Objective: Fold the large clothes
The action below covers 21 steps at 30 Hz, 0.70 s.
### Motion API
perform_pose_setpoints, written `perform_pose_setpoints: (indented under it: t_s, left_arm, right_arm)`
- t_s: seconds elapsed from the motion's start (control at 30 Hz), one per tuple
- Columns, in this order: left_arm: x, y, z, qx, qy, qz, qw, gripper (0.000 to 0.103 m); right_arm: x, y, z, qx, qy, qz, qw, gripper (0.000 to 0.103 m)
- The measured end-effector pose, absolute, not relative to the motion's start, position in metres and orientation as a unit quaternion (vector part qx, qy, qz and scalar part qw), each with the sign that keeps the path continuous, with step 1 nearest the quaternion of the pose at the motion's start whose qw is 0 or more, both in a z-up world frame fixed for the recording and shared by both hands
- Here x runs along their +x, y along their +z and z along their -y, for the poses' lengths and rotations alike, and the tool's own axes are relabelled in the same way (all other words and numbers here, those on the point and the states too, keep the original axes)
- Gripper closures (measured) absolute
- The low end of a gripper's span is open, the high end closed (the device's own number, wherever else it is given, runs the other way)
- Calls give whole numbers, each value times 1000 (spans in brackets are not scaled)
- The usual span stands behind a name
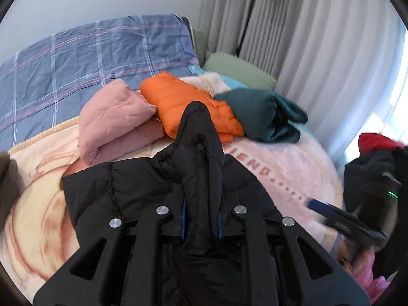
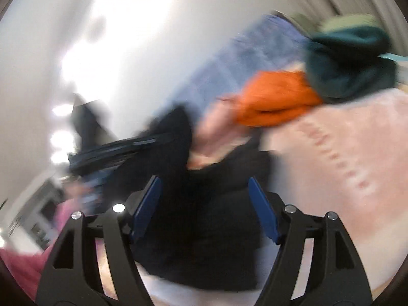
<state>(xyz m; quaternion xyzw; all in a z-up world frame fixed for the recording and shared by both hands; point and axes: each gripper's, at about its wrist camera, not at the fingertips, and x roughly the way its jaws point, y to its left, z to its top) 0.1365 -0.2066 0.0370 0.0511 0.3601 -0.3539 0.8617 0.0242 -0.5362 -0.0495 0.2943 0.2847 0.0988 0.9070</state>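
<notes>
Left gripper (image 1: 201, 219) clamps a bunched fold of the black puffer jacket (image 1: 142, 191), pads pressed on fabric that rises in a ridge toward 12 o'clock. Right gripper (image 2: 205, 211) stands open, blue pads (image 2: 146, 207) well apart, with the black puffer jacket (image 2: 204, 229) below and between them but not pressed; view heavily blurred. Jacket lies on the pink blanket (image 1: 293, 153) with red lettering, at the near edge of the bed, spreading from centre to 9 o'clock in the left wrist view.

Beyond it, at 12 o'clock, a row of folded clothes: pink garment (image 1: 114, 119) at 10–11 o'clock, orange puffer (image 1: 188, 104) touching it in the middle, dark green garment (image 1: 260, 117) at 1 o'clock touching the orange one. Right wrist view shows orange puffer (image 2: 275, 99) and dark green garment (image 2: 349, 63) at 1–2 o'clock, smeared.

Further out: blue plaid quilt (image 1: 89, 58) at 10–11 o'clock, light green pillow (image 1: 239, 68) at 1 o'clock, grey curtains (image 1: 293, 30) from 12 to 2 o'clock. At 3 o'clock in the left wrist view, the blurred right gripper (image 1: 339, 216), with a pile of dark and red clothing (image 1: 374, 150) behind. Pink fabric (image 1: 369, 275) at 4 o'clock, too blurred to identify.
</notes>
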Motion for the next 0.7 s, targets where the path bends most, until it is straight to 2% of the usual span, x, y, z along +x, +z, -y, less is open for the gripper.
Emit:
perform_pose_setpoints:
  t_s: [0.03, 0.1, 0.13, 0.17, 0.2, 0.23, 0.37, 0.53, 0.63, 0.7]
  left_arm:
    - [134, 40, 201, 43, -353, -356, 864, 86]
    - [129, 46, 190, 28, -351, -348, 869, 86]
    - [126, 49, 185, 23, -349, -345, 871, 86]
    - [124, 52, 180, 16, -346, -340, 874, 86]
    - [121, 55, 176, 11, -346, -337, 876, 86]
    - [120, 57, 174, 6, -345, -333, 877, 86]
    - [119, 60, 183, 5, -337, -332, 881, 86]
    - [137, 33, 228, 41, -309, -366, 877, 86]
    - [148, 9, 256, 60, -299, -392, 868, 85]
    - [153, -8, 275, 77, -290, -403, 865, 84]
  right_arm:
    - [41, -53, 536, 277, 91, -304, 907, 48]
    - [83, -61, 530, 258, 109, -347, 895, 53]
    - [100, -65, 527, 256, 123, -363, 888, 60]
    - [116, -69, 521, 253, 134, -377, 881, 74]
    - [130, -73, 513, 247, 139, -393, 875, 78]
    - [145, -77, 499, 236, 145, -408, 870, 88]
    - [181, -101, 458, 214, 161, -442, 856, 91]
    - [183, -112, 461, 232, 175, -430, 855, 91]
    - [169, -111, 487, 262, 157, -421, 854, 82]
    - [166, -103, 503, 280, 148, -413, 854, 80]
